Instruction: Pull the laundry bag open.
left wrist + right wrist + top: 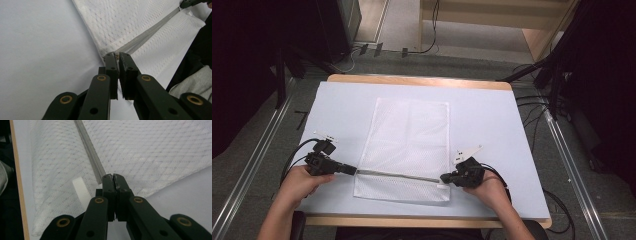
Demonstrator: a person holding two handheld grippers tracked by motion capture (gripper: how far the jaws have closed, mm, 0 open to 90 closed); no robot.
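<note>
A white mesh bag lies flat in the middle of the table, its grey zipper running across near the front end. My left gripper is shut on the zipper's left end at the bag's edge; up close its jaws pinch the zipper with a thin gap left between them. My right gripper is shut on the zipper's right end. In the right gripper view the jaws meet on the zipper, with a white fabric loop just beside them.
The table has a pale cover and a wooden rim. Bare cover lies on both sides of the bag. The front edge runs close behind both hands. Cables trail from the grippers, and dark stands flank the table on the floor.
</note>
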